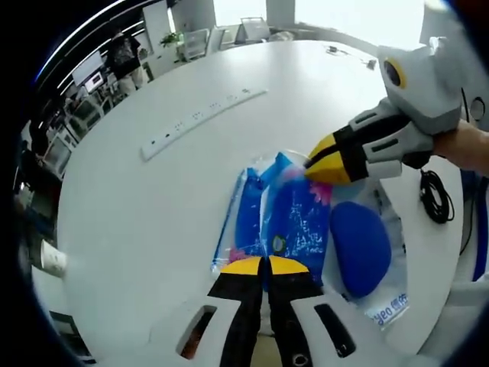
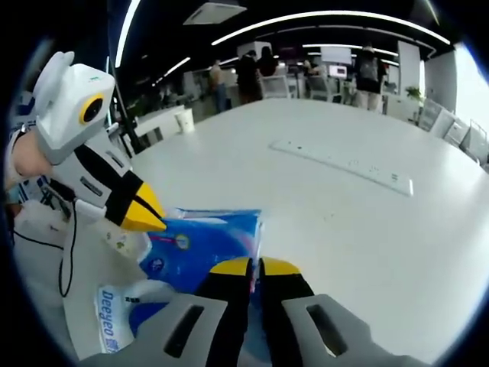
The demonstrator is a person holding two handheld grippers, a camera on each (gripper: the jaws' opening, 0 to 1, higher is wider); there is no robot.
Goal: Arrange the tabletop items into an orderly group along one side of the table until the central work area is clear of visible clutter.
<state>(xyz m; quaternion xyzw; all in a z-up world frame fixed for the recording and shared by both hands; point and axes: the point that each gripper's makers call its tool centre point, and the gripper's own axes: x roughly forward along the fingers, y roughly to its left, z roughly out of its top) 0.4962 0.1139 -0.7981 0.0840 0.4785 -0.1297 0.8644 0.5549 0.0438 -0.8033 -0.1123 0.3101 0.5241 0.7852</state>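
In the left gripper view, my left gripper (image 1: 267, 265) rises from the bottom centre with its yellow-tipped jaws pressed together on the near edge of a blue plastic pack (image 1: 294, 218), which lies at the centre of the frame on the white table (image 1: 153, 199). The right gripper (image 1: 327, 170) comes in from the upper right, held by a hand (image 1: 467, 147), and its yellow tips are closed on the pack's far edge. A round dark blue pad (image 1: 361, 246) sits inside a clear wrapper just right of the pack, at lower right. A long white power strip (image 1: 200, 121) lies on the table at upper left, well apart from the pack. A black cable (image 1: 435, 197) is coiled at the right edge of the frame.

In the right gripper view, my right gripper (image 2: 250, 267) stands at bottom centre with its jaws closed on the blue plastic pack (image 2: 206, 241), left of centre. The left gripper (image 2: 145, 218) reaches in from the left, its tips pinching the pack's left edge. The power strip (image 2: 344, 164) runs across the upper right. People (image 2: 252, 73) stand in the background at the top.
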